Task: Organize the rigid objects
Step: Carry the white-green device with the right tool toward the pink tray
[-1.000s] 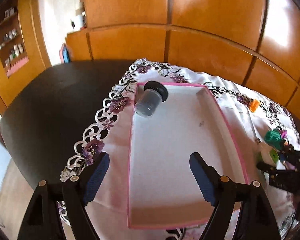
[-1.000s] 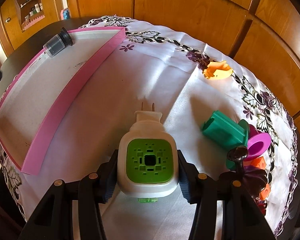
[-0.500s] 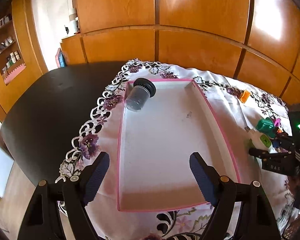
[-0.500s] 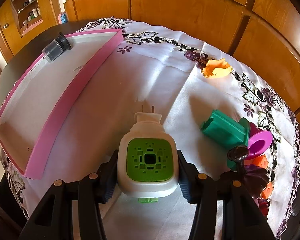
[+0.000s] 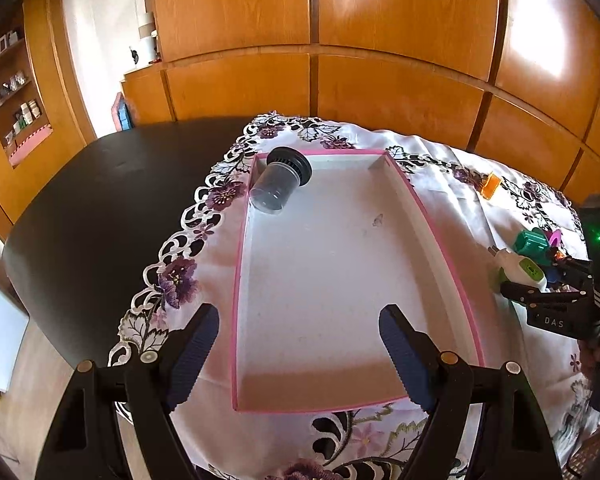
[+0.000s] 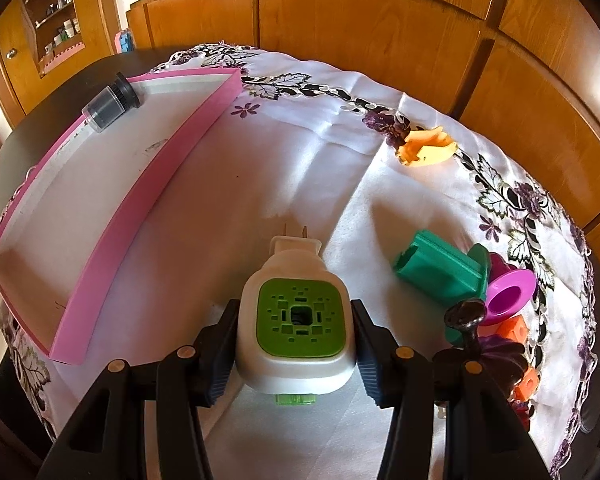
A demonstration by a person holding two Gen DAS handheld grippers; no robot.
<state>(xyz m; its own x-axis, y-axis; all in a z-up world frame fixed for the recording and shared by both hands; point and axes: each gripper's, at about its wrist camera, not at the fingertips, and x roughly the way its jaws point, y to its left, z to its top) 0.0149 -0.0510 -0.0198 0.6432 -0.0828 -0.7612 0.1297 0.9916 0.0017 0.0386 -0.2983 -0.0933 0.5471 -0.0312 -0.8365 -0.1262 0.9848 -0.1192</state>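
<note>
1. A dark round table carried a white cloth with purple embroidered flowers across its right part.
2. A shallow rectangular tray with pink walls and a white floor lay on the cloth, to the left of the loose objects.
3. The left gripper hovered above the tray's near end, its jaws spread wide and holding nothing.
4. The right gripper pinched a white plug-in device with a green square face by its sides, prongs pointing away, over the cloth just right of the tray.
5. A clear cylindrical jar with a black lid lay on its side in the tray's far left corner.
6. A teal plastic block, a magenta cup and a dark knobbed ornament clustered at the right; a small orange piece lay farther off.
</note>
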